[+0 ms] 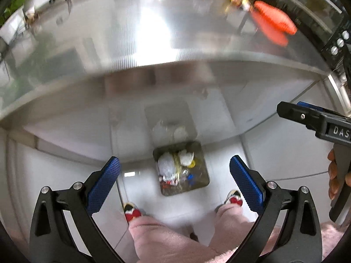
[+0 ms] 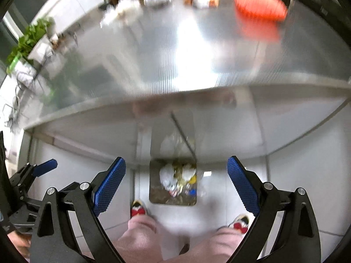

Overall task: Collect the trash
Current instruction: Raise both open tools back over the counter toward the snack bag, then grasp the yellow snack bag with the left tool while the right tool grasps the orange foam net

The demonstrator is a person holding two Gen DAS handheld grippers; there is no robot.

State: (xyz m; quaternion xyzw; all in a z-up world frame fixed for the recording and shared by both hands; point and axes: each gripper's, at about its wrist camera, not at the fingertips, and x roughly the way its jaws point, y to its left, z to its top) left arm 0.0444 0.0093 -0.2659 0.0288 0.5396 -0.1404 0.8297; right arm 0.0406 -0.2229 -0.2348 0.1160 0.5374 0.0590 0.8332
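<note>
Shiny metal table (image 1: 131,50) edge curves just past both grippers. White floor open around square bin (image 1: 182,168) full of trash, between two red-and-yellow slippers (image 1: 131,212). Left gripper (image 1: 175,182) wide apart, nothing inside. Right gripper (image 2: 176,182) wide apart, nothing inside. Letters "DAS" on right gripper's side.

You have two grippers in play: the left gripper (image 1: 174,179) and the right gripper (image 2: 176,180), each with two blue pads and nothing between them. One trash bin (image 1: 203,176) sits at lower centre of both views, its contents too blurred to count. Two slippered feet (image 1: 132,213) show at the bottom edge. One steel table (image 1: 131,50) fills the upper half. One orange object (image 2: 258,4) lies at upper right, one potted plant (image 2: 28,41) at upper left.
</note>
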